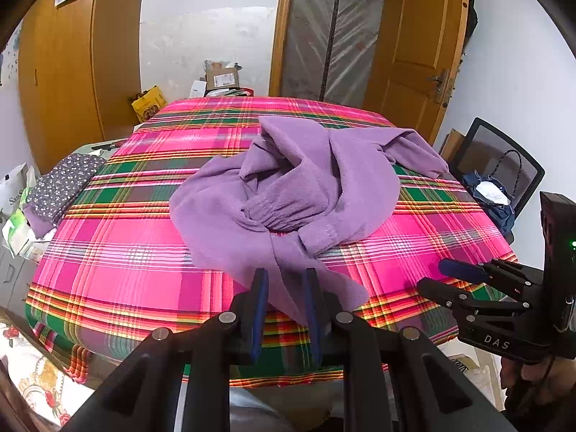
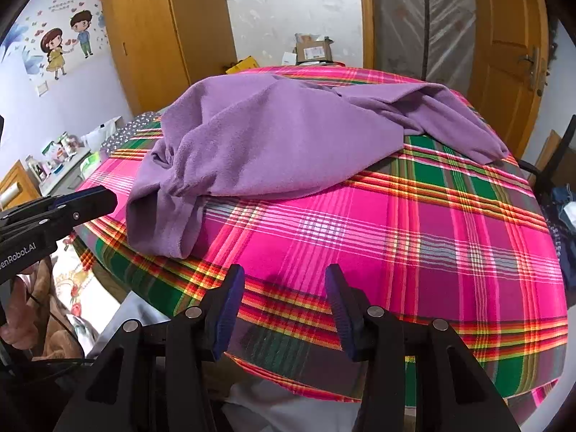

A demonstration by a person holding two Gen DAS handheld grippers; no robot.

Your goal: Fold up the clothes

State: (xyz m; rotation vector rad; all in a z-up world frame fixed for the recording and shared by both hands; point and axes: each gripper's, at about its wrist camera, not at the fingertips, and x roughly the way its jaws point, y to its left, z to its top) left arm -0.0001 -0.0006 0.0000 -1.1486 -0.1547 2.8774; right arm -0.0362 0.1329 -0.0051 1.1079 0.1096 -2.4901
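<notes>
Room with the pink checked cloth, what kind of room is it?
Probably a bedroom at home: a wooden wardrobe, cartoon wall stickers, and a purple garment lying crumpled on the plaid cloth.

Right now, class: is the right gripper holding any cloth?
No: the right gripper stands open over bare plaid cover, apart from the purple garment.

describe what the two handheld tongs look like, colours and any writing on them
Both tongs are matte black with silver pivot pins and dark blue pads on the fingers. The right tongs carry white "DAS" lettering and a small green light; the left tongs show white lettering ending "enRobot.AI". A thin black cable trails below the left one.
</notes>
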